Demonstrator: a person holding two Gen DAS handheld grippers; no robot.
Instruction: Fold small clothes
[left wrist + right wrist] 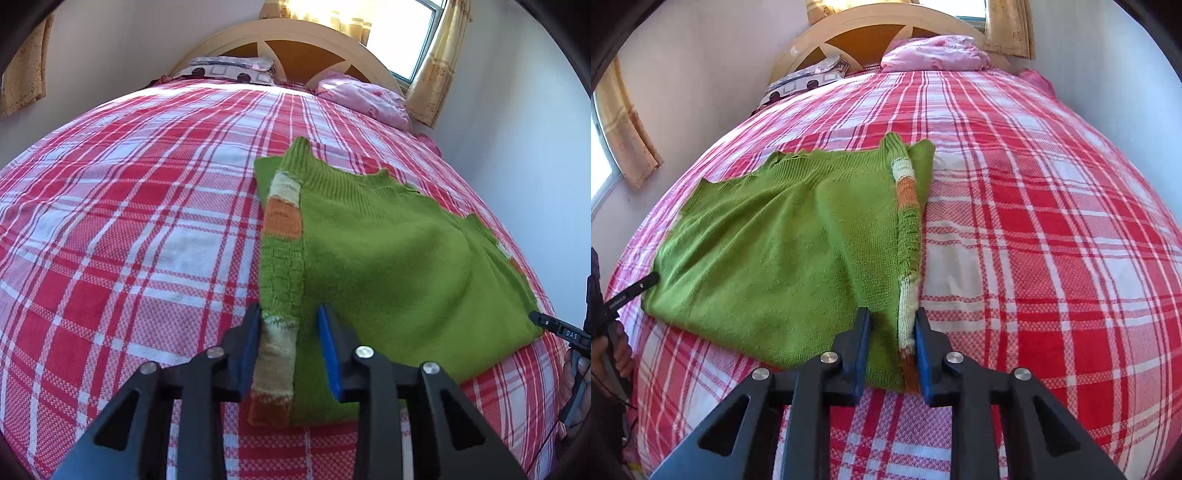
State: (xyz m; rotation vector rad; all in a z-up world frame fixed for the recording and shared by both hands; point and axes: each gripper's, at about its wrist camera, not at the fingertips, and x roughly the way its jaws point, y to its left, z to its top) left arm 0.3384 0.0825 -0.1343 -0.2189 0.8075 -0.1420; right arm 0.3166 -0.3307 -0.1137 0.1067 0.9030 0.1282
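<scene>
Sweater (388, 258), frame centre on the bed (129, 221), shows 1 side folded in. Left gripper (290, 317) and right gripper (892, 317) straddle its bottom corners, jaws apart, not clamping; further folds remain.

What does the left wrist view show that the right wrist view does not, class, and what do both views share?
Only the left wrist view shows the bright open window pane behind the headboard, and the left tool astride the sweater's striped left edge. Only the right wrist view shows a second curtained window on the far left wall, and the right tool astride the sweater's right edge. Both show the green sweater flat on the red plaid bedspread, the wooden headboard and the pink pillow.
</scene>
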